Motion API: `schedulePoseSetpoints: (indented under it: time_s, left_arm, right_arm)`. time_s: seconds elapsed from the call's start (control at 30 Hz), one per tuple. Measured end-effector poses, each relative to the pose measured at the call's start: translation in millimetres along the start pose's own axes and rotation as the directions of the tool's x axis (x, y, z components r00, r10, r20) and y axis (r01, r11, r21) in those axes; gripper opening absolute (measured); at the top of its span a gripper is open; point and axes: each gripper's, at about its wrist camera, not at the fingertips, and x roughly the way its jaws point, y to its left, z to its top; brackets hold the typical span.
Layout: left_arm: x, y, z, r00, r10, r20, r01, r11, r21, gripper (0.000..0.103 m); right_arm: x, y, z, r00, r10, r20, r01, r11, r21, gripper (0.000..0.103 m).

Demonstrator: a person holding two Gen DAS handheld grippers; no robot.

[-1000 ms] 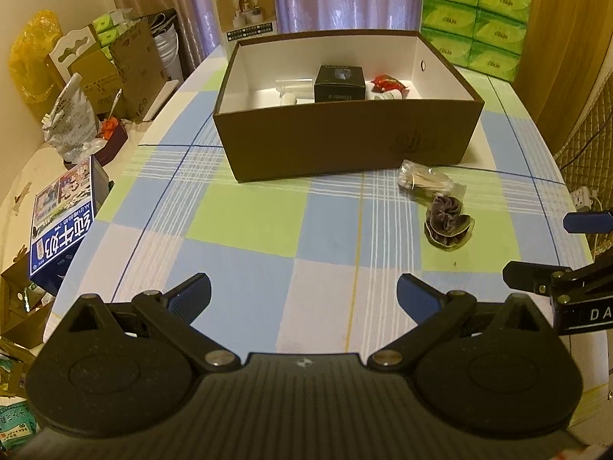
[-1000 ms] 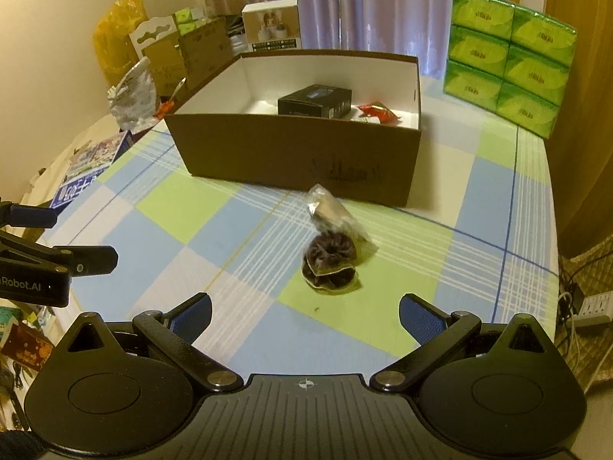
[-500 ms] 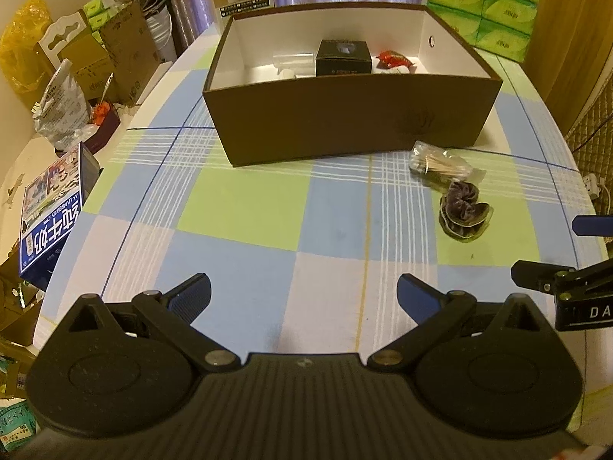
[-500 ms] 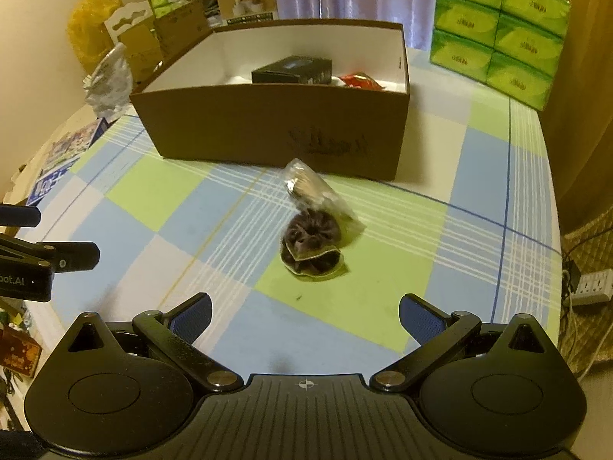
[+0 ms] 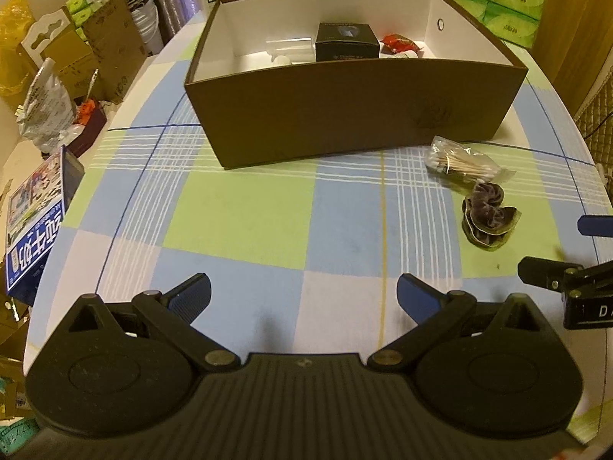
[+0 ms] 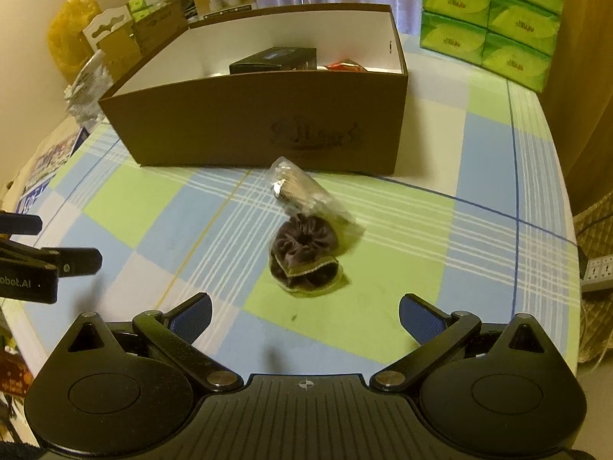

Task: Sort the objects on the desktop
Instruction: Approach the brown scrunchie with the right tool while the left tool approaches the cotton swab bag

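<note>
A: which gripper is closer to the scrunchie?

B: my right gripper, jaws spread and empty, scrunchie dead ahead on the counter. Left gripper also released, scrunchie off to its right

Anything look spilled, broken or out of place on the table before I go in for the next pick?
Nothing spilled or damaged. Two items remain outside the brown box: a clear bag of cotton swabs lying at an angle, its end overlapping the dark scrunchie. Both claws, right and left, are open and empty.
</note>
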Motion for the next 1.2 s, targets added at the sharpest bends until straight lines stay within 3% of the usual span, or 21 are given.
schedulePoseSetpoints:
  time_s: [0.53, 0.77, 0.83, 0.93, 1.03, 1.2]
  left_arm:
    - [48.3, 9.2, 27.6, 0.998, -0.038, -0.041, 0.039, 0.999, 0.028, 0.102]
    - [58.3, 3.7, 36.0, 0.997, -0.065, -0.044, 0.068, 0.996, 0.063, 0.102]
    - [60.7, 1.1, 38.1, 0.996, -0.072, -0.046, 0.075, 0.994, 0.074, 0.102]
    - [65.1, -4.2, 41.1, 0.995, -0.085, -0.052, 0.089, 0.992, 0.087, 0.102]
    - [69.2, -12.4, 44.0, 0.993, -0.102, -0.058, 0.108, 0.988, 0.108, 0.102]
    - [73.2, -28.8, 49.9, 0.987, -0.149, -0.052, 0.156, 0.975, 0.156, 0.102]
  right_arm:
    - [47.8, -0.1, 14.8, 1.0, -0.006, -0.009, 0.006, 1.0, -0.02, 0.099]
    - [67.7, 0.5, 15.3, 0.999, -0.015, -0.033, 0.013, 0.998, -0.06, 0.073]
    - [69.6, -0.1, 11.8, 0.999, -0.016, -0.041, 0.013, 0.997, -0.075, 0.051]
    - [64.5, -1.1, 7.5, 0.999, 0.005, -0.045, -0.01, 0.993, -0.114, 0.031]
    - [56.8, -9.6, 2.3, 0.998, 0.017, -0.056, -0.022, 0.996, -0.087, 0.023]
    - [42.2, -28.3, -10.7, 0.997, -0.012, -0.076, 0.009, 0.999, -0.033, 0.022]
